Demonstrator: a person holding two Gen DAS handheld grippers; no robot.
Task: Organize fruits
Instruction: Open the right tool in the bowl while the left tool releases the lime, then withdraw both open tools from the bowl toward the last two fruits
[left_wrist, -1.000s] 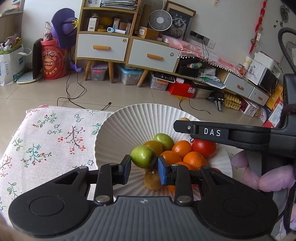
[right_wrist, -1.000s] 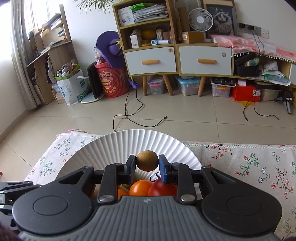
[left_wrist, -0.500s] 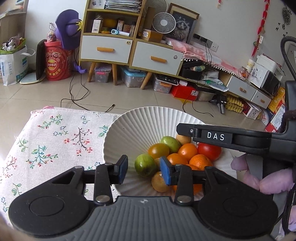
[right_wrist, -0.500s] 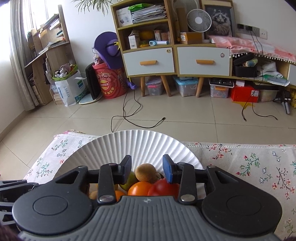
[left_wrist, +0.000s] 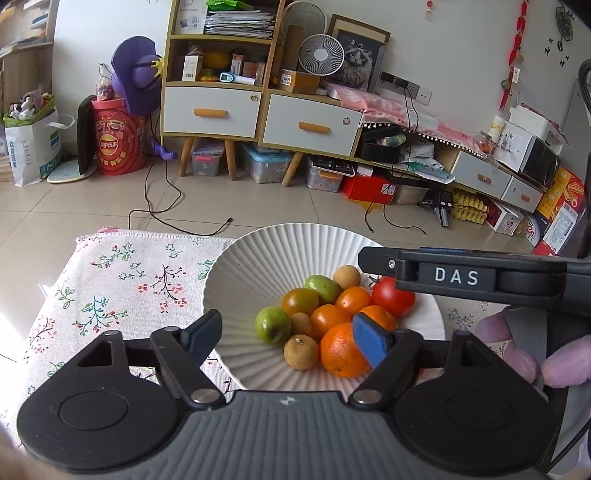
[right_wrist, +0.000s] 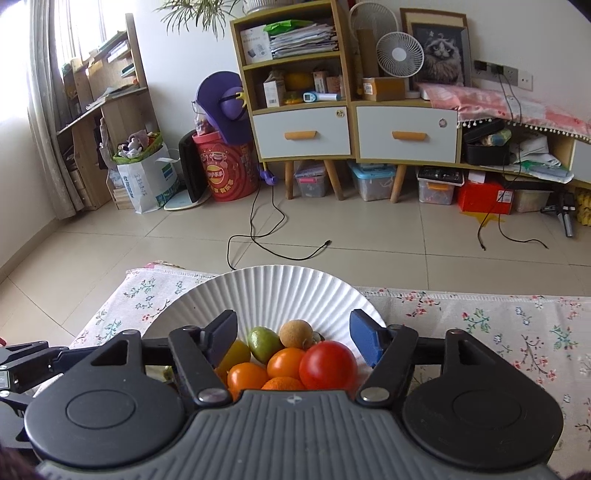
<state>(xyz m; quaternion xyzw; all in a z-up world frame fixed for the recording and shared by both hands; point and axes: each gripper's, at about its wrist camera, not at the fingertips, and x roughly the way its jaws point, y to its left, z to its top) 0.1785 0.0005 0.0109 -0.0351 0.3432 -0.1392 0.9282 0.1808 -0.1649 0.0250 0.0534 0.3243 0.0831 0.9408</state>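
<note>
A white ribbed plate (left_wrist: 258, 258) on the floral cloth holds a pile of fruit: a green fruit (left_wrist: 272, 325), a second green one (left_wrist: 322, 288), oranges (left_wrist: 341, 350), a red tomato (left_wrist: 392, 297) and small brown fruits (left_wrist: 301, 351). My left gripper (left_wrist: 286, 338) is open and empty, just above the plate's near side. My right gripper (right_wrist: 293, 338) is open and empty over the same plate (right_wrist: 280, 291), with a brown fruit (right_wrist: 296, 334) and the tomato (right_wrist: 328, 364) lying between its fingers. The right gripper also shows from the side in the left wrist view (left_wrist: 461, 277).
The floral tablecloth (left_wrist: 122, 280) covers the table to the left of the plate and to the right in the right wrist view (right_wrist: 498, 325). The table's far edge is just behind the plate. Beyond lie a tiled floor, cables and cabinets.
Both grippers opened wide. The left let go of the green fruit and the right let go of the brown fruit; both now lie in the plate. Both grippers drew back slightly.
</note>
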